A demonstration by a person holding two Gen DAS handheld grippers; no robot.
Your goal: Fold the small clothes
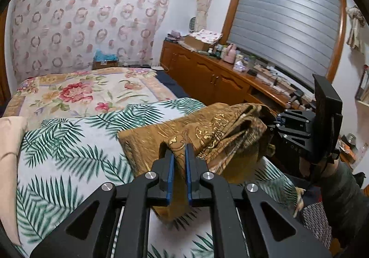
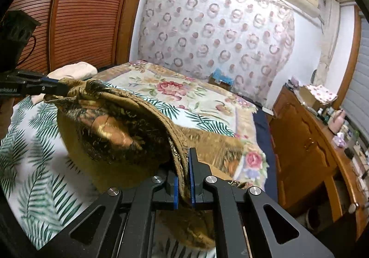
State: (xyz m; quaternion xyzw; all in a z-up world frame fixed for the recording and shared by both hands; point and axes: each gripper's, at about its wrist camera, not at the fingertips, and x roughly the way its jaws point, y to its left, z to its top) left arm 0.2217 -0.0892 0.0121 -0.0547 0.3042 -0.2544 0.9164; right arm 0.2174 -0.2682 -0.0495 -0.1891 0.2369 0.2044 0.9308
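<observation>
Lifting a small golden-brown patterned garment (image 1: 207, 133) by two points, both grippers hold it above the white bedsheet printed with green palm leaves (image 1: 64, 147). The left gripper (image 1: 179, 161) has its blue-padded fingers (image 1: 170, 172) pressed onto a fold of cloth; the right gripper (image 2: 183, 175) likewise pinches an edge. The garment's far part rests on the sheet while the held part sags in between. Judged stage: mid-fold, carrying one edge over. The next move calls for laying the raised edge evenly onto the resting part before letting go.
</observation>
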